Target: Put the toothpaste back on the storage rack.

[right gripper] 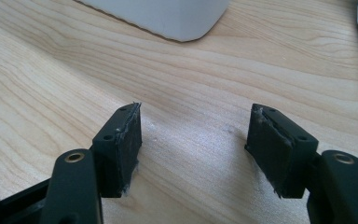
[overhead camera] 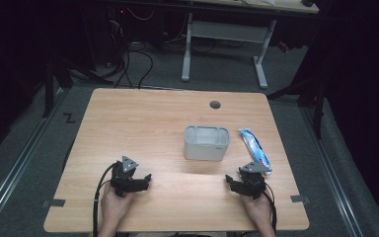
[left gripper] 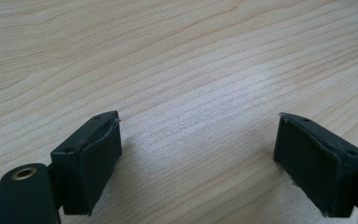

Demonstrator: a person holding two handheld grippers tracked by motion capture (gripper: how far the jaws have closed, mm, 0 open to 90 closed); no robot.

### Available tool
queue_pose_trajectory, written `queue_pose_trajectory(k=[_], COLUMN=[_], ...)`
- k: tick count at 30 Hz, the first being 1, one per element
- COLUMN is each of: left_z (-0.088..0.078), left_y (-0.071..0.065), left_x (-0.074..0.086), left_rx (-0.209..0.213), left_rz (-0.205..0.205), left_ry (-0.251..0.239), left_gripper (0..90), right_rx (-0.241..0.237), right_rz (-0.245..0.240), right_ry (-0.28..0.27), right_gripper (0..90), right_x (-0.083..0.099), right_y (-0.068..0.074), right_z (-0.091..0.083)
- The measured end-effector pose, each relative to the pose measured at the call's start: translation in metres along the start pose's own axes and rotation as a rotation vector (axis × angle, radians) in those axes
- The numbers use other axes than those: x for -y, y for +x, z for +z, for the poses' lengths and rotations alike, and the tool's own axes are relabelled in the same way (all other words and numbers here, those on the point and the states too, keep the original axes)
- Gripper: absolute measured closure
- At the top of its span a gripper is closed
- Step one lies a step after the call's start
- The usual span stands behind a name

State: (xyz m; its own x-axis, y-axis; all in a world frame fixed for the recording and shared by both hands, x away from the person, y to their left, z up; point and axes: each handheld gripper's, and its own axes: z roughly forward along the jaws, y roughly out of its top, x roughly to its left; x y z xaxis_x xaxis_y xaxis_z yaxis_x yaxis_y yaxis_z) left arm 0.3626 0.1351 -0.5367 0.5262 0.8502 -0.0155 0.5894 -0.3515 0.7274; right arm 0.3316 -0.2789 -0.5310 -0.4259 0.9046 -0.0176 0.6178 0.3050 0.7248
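Pale wood-grain tabletop [overhead camera: 143,123], rounded corners. Grey rounded-rectangular plastic caddy [overhead camera: 206,143], centre-right; glossy blue-white tube [overhead camera: 254,149] just beside the right gripper [overhead camera: 233,181]. Left gripper [overhead camera: 145,180] well apart. Black blocky fingers [right gripper: 121,144] on both spread wide, holding nothing.

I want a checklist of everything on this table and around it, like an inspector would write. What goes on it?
Surface: light wooden table, with a round cable hole near the far edge.
Job's things: grey container with compartments, standing upright; blue-and-white packet lying flat to its right, apart from it.
Clutter: nothing seen.
Grippers: left gripper open, nothing between the jaws; right gripper open, nothing between the jaws, nearest the packet.
Cables: a black cable trails from the left gripper toward the near table edge.
Surroundings: grey floor, a white-legged desk beyond, floor cables, dark edges.
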Motion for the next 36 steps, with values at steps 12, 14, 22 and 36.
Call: queue_pose_trajectory(k=[12, 14, 22, 36], left_z=[0.0000, 0.0000, 0.0000, -0.0002], left_y=[-0.0012, -0.0013, -0.0014, -0.0015], left_x=[0.0002, 0.0001, 0.0001, 0.0002], left_rx=[-0.010, -0.010, -0.011, -0.011], left_rz=[-0.009, -0.010, -0.011, -0.012], left_ry=[-0.001, -0.001, -0.001, -0.001], left_gripper=[15.6, 15.5, 15.5, 15.5], right_rx=[-0.004, -0.002, 0.008, 0.027], right_rz=[-0.001, -0.001, 0.015, 0.030], right_ry=[0.000, -0.001, 0.000, -0.002], right_gripper=[35.3, 35.4, 36.3, 37.6], right_x=[0.0001, 0.0001, 0.0010, -0.0006], right_y=[-0.0002, -0.0001, 0.0003, 0.0010], right_z=[-0.0001, -0.0001, -0.0012, 0.0005])
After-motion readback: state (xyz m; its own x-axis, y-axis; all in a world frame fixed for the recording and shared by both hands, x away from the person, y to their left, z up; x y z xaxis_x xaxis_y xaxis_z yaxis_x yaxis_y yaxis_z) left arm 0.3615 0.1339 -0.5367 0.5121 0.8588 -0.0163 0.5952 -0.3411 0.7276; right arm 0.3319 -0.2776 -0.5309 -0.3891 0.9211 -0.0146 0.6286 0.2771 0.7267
